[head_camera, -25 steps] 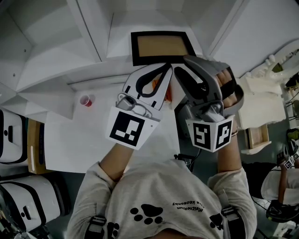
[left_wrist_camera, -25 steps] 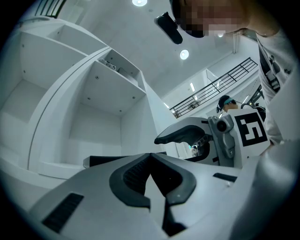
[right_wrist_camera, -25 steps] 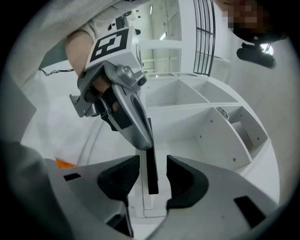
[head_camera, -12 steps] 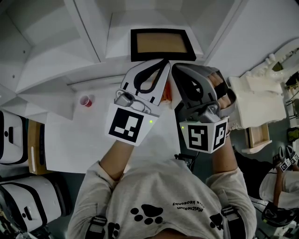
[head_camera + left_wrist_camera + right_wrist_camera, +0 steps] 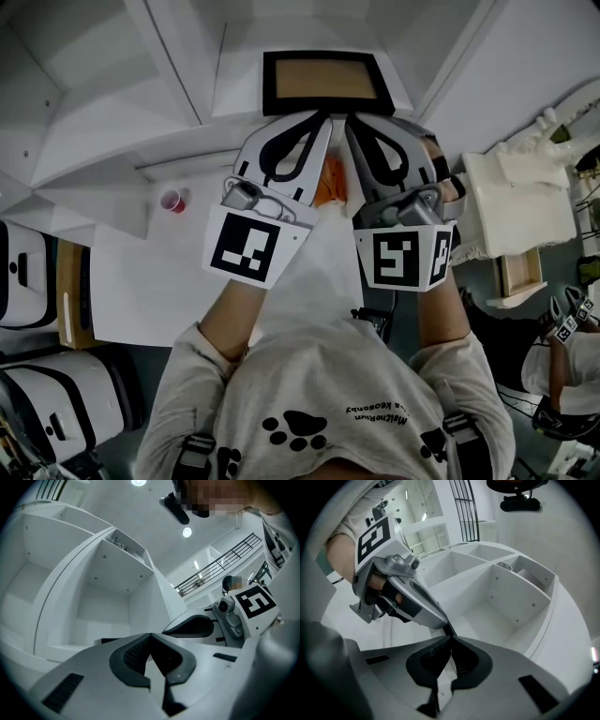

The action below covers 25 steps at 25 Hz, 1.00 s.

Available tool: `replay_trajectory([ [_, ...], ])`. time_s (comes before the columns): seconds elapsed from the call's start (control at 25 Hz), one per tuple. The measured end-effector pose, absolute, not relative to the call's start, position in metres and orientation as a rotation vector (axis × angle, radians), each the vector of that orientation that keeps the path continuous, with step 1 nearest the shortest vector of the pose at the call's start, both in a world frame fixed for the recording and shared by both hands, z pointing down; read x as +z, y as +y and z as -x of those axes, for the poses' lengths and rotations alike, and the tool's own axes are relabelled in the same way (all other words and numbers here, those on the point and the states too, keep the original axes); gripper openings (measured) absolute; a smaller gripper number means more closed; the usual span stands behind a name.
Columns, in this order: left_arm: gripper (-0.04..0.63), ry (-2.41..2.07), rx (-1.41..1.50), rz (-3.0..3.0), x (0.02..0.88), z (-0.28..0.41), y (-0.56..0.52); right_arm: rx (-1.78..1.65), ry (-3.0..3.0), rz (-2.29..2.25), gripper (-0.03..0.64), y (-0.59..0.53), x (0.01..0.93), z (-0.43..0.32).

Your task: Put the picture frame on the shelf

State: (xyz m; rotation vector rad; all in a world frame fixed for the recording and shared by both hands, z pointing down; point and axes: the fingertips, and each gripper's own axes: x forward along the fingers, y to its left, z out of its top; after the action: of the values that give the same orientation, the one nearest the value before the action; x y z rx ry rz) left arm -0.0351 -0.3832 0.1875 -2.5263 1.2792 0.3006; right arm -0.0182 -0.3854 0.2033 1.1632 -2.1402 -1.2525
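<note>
We see the left gripper (image 5: 150, 635) with its jaws pressed together and nothing between them; the right gripper (image 5: 451, 638) sits just beside it, its jaws having just been closing and now meeting tip to tip, also on nothing; the picture frame (image 5: 323, 82), black-edged with a tan middle, lies in a compartment of the white shelf (image 5: 141, 112) just beyond both pairs of jaw tips; from the head view we cannot tell whether the tips touch its near edge; something orange (image 5: 328, 185) shows between the two grippers, behind the jaws; a small red cup (image 5: 172, 201) stands on the white surface (image 5: 141, 281), well off to the left of the left jaws.
</note>
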Motion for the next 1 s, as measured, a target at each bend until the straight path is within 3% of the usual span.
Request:
replay_trajectory([
  [1.0, 0.018, 1.316, 0.323, 2.521, 0.189, 0.041, -0.394, -1.126, -2.226, -1.223, 0.034, -0.403, 0.202, 0.018],
])
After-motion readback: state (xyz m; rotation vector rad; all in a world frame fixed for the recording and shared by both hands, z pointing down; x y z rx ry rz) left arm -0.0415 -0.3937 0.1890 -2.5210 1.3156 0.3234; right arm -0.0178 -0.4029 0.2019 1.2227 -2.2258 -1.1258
